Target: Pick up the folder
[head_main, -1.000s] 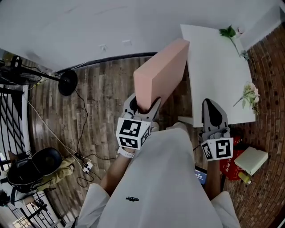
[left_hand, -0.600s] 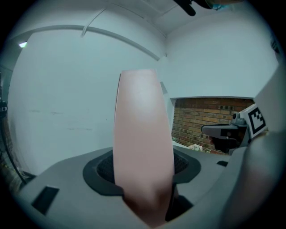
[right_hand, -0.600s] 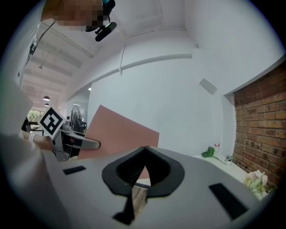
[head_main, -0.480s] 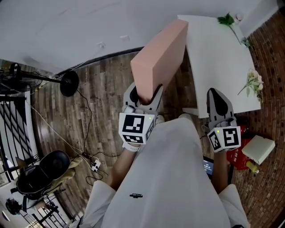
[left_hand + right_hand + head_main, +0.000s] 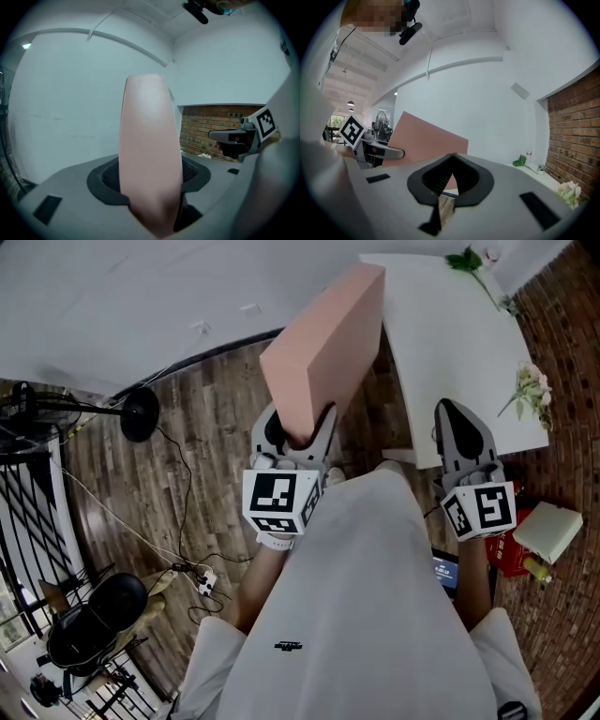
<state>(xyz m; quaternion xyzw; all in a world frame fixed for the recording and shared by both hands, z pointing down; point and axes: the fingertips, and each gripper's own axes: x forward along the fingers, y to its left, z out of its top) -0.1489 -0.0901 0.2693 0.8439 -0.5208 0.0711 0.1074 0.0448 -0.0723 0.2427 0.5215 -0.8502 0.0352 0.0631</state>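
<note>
The left gripper (image 5: pixel 298 432) clamps the pink folder (image 5: pixel 323 343) by its near end, clear of the floor beside the white table (image 5: pixel 450 362), and the right gripper (image 5: pixel 457 413) is closed and empty, so the unsupported far end may pivot and slip out.

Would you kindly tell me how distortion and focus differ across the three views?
Head view: sharp, wide-angle bending of the table edges. Left gripper view: dark round vignette, the pink folder soft and bulging. Right gripper view: same vignette, the right tool nearest the lens blurred.
</note>
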